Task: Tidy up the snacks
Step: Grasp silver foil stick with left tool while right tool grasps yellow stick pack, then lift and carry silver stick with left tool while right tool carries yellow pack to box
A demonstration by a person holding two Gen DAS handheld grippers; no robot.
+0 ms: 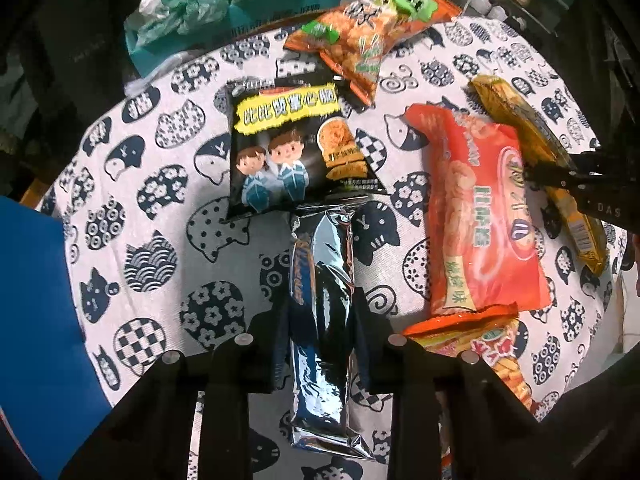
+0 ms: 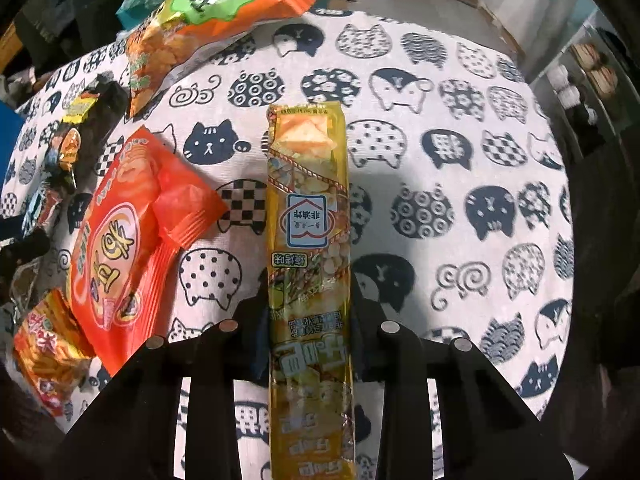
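My left gripper (image 1: 320, 332) is shut on a long silver-and-blue foil snack pack (image 1: 322, 280), its fingers pressed on both sides of the pack. My right gripper (image 2: 310, 320) is shut on a long yellow snack pack (image 2: 308, 216), which also shows in the left wrist view (image 1: 532, 140) with the right gripper's finger on it. On the cat-print tablecloth (image 1: 160, 200) lie a black bag with two cartoon children (image 1: 292, 148), a red-orange bag (image 1: 480, 216) (image 2: 120, 248), an orange-and-green bag (image 1: 368, 28) (image 2: 200, 28) and a small orange bag (image 1: 500, 352) (image 2: 48, 352).
A blue object (image 1: 36, 320) stands at the left table edge. A teal box with a crumpled plastic bag (image 1: 208, 12) sits beyond the far edge. Shelves with small items (image 2: 580, 80) stand at the right. The table's right half (image 2: 480, 160) holds only cloth.
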